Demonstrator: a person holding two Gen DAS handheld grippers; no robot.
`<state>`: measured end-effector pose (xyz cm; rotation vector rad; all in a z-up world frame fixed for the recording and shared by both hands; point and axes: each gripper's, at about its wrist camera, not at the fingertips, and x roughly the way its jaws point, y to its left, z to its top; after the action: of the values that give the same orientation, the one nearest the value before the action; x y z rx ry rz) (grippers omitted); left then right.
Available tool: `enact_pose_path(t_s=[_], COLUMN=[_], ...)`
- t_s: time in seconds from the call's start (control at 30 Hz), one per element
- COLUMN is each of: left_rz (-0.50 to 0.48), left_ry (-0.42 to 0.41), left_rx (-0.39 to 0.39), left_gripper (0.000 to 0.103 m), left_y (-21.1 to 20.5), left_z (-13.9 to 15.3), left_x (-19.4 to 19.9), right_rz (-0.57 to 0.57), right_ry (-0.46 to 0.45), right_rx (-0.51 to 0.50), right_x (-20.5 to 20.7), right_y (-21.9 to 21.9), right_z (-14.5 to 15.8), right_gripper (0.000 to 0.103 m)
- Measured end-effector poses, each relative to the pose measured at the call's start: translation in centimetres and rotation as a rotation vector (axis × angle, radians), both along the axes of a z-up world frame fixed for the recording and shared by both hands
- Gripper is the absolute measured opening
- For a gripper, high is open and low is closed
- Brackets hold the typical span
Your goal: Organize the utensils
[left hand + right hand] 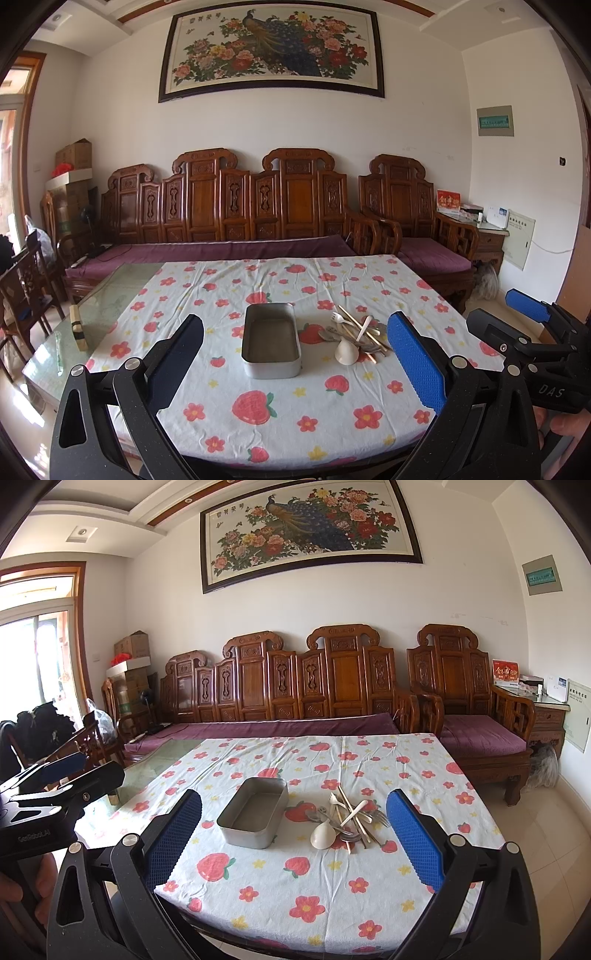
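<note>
An empty grey metal tin (270,339) (254,821) sits mid-table on the flowered cloth. Just right of it lies a heap of utensils (354,334) (349,821): a white spoon (323,833), white fork, metal forks and spoons, wooden chopsticks. My left gripper (295,363) hovers open above the near table edge, well short of the tin, nothing between its fingers. My right gripper (293,840) is open too, held back from the heap and empty. Each gripper shows at the edge of the other's view, the right gripper (532,310) and the left gripper (66,771).
The flowered cloth (295,417) covers most of a glass-topped table (107,295); a small wooden block (77,328) lies on the bare glass at left. A carved wooden sofa (229,214) stands behind, chairs at the left. A hand holds each gripper.
</note>
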<state>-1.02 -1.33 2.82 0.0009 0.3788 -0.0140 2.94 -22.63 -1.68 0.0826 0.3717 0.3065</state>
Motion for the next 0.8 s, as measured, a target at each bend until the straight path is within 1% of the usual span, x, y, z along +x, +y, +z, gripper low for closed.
enact_pose_path(t_s=[0.13, 0.23, 0.33, 0.57, 0.8], left_rz=[-0.003, -0.003, -0.002, -0.005, -0.023], left_ry=[0.009, 0.02, 0.039, 0.101, 0.221], left_rx=[0.002, 0.003, 0.0, 0.002, 0.018], left_gripper=[0.097, 0.097, 0.097, 0.097, 0.097], left_y=[-0.1, 0.0, 0.4, 0.7, 0.8], left_z=[-0.3, -0.6, -1.5, -3.8, -7.3], left_x=[0.3, 0.8, 1.6, 3.9, 7.3], right_rz=[0.002, 0.002, 0.004, 0.004, 0.02], right_ry=[0.007, 0.016, 0.033, 0.076, 0.122], right_rx=[0.0, 0.002, 0.0, -0.008, -0.046], right_x=[-0.1, 0.4, 0.6, 3.0, 5.9], right_y=[0.7, 0.5, 0.9, 0.6, 0.4], right_z=[0.5, -0.2, 0.1, -2.2, -5.3], right_gripper=[0.1, 0.1, 0.1, 0.1, 0.1])
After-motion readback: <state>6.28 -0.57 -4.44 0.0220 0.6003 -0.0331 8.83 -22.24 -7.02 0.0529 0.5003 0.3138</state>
